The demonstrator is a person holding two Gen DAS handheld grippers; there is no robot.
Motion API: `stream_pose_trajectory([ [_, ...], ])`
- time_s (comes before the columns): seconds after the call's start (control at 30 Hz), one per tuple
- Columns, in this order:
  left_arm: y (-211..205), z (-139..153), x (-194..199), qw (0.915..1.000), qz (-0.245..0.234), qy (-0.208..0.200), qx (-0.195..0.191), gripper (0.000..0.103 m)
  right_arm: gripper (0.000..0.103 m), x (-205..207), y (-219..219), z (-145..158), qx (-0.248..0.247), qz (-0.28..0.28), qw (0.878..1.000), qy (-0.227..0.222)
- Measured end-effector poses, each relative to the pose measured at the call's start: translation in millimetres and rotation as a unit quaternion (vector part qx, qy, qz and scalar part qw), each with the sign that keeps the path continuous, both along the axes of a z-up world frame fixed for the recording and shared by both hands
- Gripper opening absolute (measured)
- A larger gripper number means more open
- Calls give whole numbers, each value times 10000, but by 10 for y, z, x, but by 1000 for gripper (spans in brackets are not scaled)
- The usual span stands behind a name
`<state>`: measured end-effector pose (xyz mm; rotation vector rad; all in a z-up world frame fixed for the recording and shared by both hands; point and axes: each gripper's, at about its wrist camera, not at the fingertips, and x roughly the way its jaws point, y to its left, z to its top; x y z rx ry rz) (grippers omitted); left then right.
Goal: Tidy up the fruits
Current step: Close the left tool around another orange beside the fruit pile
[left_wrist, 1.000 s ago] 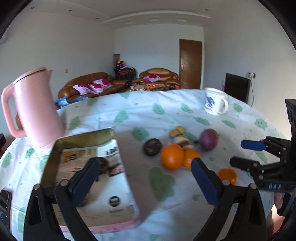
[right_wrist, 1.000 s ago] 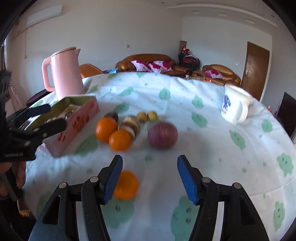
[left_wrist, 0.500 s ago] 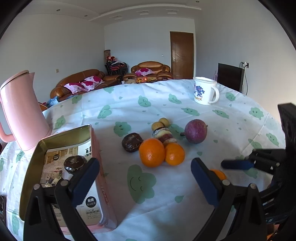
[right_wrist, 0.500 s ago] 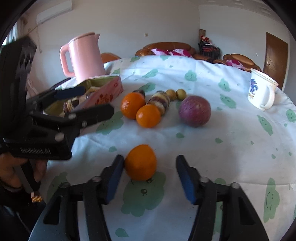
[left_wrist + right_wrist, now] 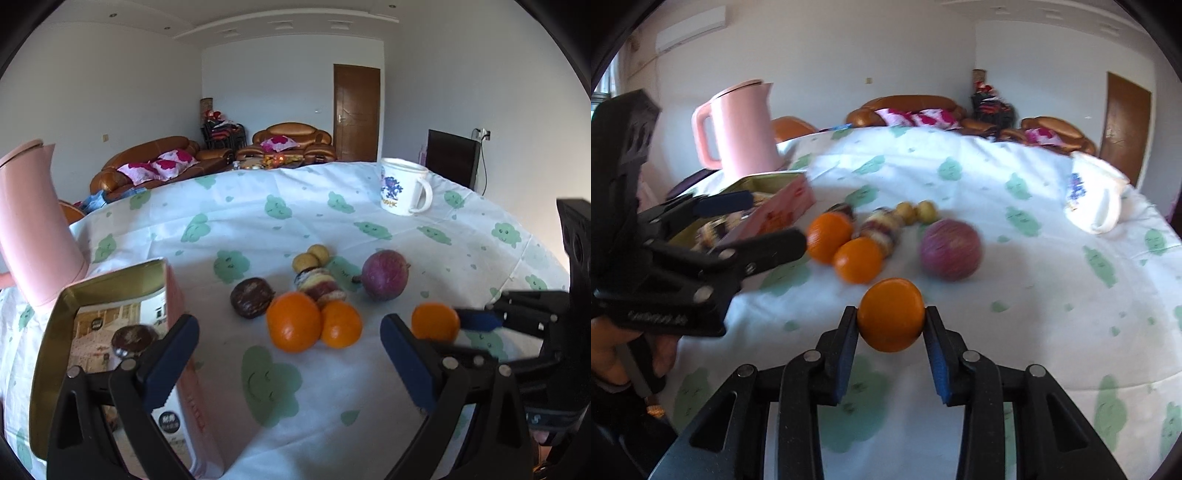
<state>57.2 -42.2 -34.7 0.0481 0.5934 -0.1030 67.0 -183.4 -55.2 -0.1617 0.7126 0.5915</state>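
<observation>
My right gripper (image 5: pixel 891 317) is shut on a small orange (image 5: pixel 891 314) and holds it just above the tablecloth; the orange also shows in the left wrist view (image 5: pixel 435 320). My left gripper (image 5: pixel 288 354) is open and empty, beside an open gold and pink tin (image 5: pixel 51 339) with a dark round fruit (image 5: pixel 133 338) inside. On the cloth lie two oranges (image 5: pixel 293 320), a purple fruit (image 5: pixel 385 274), a dark fruit (image 5: pixel 252 297), a striped fruit (image 5: pixel 320 283) and two small yellow fruits (image 5: pixel 311 258).
A pink kettle (image 5: pixel 33 225) stands at the far left behind the tin. A white mug (image 5: pixel 403 192) stands at the far right of the round table (image 5: pixel 258 218). Sofas and a door lie beyond the table.
My right gripper has closed on the small orange and lifted it slightly. My left gripper has drifted a little towards the tin and stays open.
</observation>
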Motion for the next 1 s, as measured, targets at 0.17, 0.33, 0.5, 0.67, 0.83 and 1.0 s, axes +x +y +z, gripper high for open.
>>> stream_pose_trajectory([
  [0.17, -35, -106, 212, 9992, 41, 385, 11, 67, 37, 172, -96, 96, 62, -400, 9991, -160],
  [0.33, -17, -160, 309, 9980, 63, 625, -99, 59, 38, 287, -3, 127, 93, -407, 9990, -169],
  [0.5, 7, -187, 390, 9969, 33, 751, -239, 62, 38, 318, 107, 120, 67, -421, 9988, -246],
  [0.67, 81, -206, 420, 9958, 58, 804, -432, 48, 38, 307, 134, 130, 16, -442, 9984, -353],
  [0.83, 89, -221, 412, 9955, 101, 860, -398, 43, 38, 293, 148, 134, -3, -417, 9984, -394],
  [1.0, 63, -227, 428, 9958, 91, 865, -298, 41, 38, 304, 163, 128, -24, -376, 9986, -381],
])
